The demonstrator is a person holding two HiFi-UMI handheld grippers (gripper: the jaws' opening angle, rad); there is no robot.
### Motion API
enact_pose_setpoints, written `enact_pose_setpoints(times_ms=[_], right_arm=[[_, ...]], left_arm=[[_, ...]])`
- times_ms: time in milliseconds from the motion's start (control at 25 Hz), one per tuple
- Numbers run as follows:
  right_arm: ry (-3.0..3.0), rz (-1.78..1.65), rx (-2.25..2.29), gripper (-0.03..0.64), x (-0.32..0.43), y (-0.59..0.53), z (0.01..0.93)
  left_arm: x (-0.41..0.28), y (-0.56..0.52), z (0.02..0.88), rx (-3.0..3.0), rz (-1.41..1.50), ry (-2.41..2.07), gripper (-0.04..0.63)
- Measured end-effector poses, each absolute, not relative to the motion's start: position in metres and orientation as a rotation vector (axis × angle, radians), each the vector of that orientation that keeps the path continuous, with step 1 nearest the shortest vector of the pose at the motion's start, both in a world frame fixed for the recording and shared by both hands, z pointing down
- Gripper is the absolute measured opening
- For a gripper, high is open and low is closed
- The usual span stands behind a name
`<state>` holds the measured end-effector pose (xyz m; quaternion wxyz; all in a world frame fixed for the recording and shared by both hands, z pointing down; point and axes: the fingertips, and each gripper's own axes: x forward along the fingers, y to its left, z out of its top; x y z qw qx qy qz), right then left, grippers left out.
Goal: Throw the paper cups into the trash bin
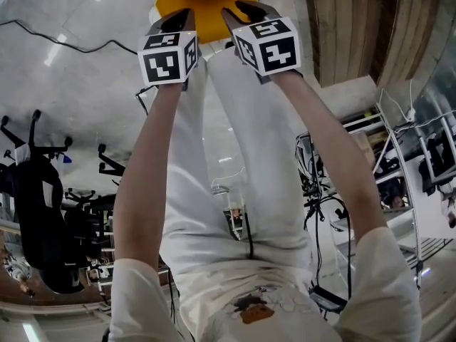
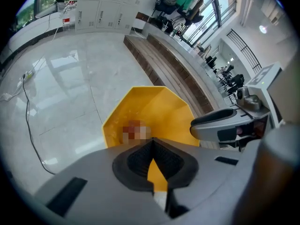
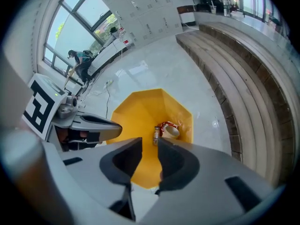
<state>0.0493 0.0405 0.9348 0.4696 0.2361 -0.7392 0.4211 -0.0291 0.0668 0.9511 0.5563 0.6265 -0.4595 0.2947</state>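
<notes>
Over on the left, the left claw [image 1: 174, 21] hangs right above the yellow trash bin [image 1: 210, 20]. Its own view shows the claw [image 2: 151, 142] pressed together, tips meeting, nothing pinched between them. My read is that it has no cup to give, and it's held over the mouth simply because both arms reach out side by side.

In the middle, the eight-sided bin [image 2: 154, 111] stands open on the pale floor [image 2: 70, 88], tucked close under both claws, so anything let go here would fall straight in.

And the cups are in there! The paper cups [image 3: 171, 130] lie at the bottom against the bin's wall. A red-printed one is tipped on its side with its mouth showing, and there's a smaller piece just beside it that I can't make out.

Now to the right, where the right claw [image 3: 149, 146] sits spread by a narrow gap, with only yellow bin showing between the pads. It's empty and aimed down at the opening, directly above where the cups rest, which looks like a drop position. From here, the throw looks done.
</notes>
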Motion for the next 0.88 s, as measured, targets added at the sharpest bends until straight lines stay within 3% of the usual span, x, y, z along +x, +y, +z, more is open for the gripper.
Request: enact_pose_setpoints(times_ms=[80, 320, 880], right_arm=[[-1.799, 1.055, 0.6, 0.058, 0.053, 0.04, 0.924], [-1.782, 1.161, 0.618, 0.009, 0.058, 0.042, 0.877], [-1.883, 1.223, 0.603, 0.008, 0.054, 0.023, 0.684]], left_arm=[[-0.028, 0.064, 0.939, 1.486, 0.688, -1.087, 0.006], [-0.023, 0.051, 0.887, 1.509, 0.669, -1.096, 0.006], [-0.015, 0.027, 0.686, 1.603, 0.596, -1.139, 0.006]])
